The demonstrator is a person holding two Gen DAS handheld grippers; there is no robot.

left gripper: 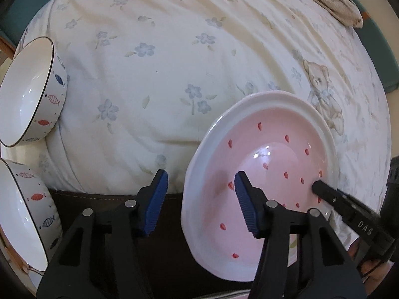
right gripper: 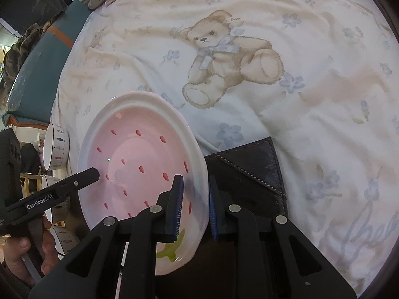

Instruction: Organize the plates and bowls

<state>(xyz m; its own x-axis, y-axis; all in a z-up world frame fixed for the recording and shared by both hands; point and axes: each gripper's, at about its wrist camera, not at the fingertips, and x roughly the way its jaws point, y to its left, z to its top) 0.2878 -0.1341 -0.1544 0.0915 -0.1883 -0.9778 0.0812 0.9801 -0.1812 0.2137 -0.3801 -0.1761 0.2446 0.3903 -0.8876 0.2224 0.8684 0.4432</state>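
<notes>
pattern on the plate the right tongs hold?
Pink plate with red strawberry seeds, white rim; clearest in left wrist view.

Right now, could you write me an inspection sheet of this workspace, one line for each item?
Surface: bed sheet with flower and bear print, wrinkled.
Job's things: pink plate tilted, off the sheet; two fish bowls at the left edge.
Clutter: dark leather piece on the sheet.
Grippers: right gripper shut on the pink plate rim; left gripper straddles its other rim, pads not pressing.
Cables: nothing seen.
Surroundings: teal cushion, patterned cloth.
</notes>
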